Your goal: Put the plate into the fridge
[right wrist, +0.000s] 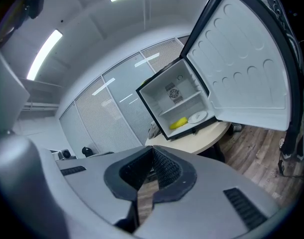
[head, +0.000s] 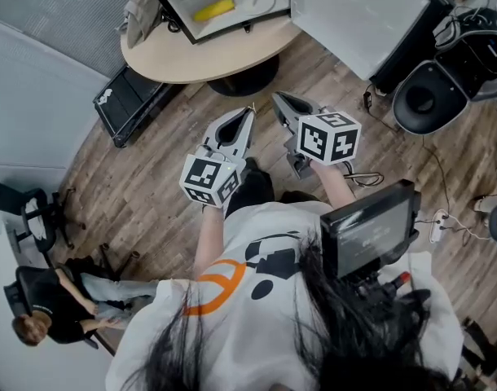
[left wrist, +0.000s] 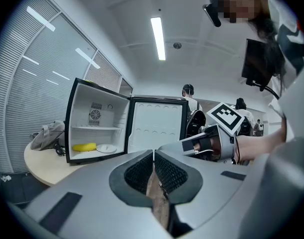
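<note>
Find the plate (left wrist: 106,148) lying flat on the bottom of the open fridge (left wrist: 97,114), just beside a yellow banana-shaped thing (left wrist: 84,147). Looks round, white and smooth, with a shallow raised rim. Likely light, stiff, slippery and quick to chip if knocked. Best pinched at the near rim and kept level.

Holding nothing in either gripper. Fingers of the left gripper (left wrist: 153,156) closed, ribbed black pads touching. Same for the right gripper (right wrist: 153,151). Both well apart from the fridge, over the wood-plank floor (head: 151,177), short of the round pale bench (head: 183,55).
</note>
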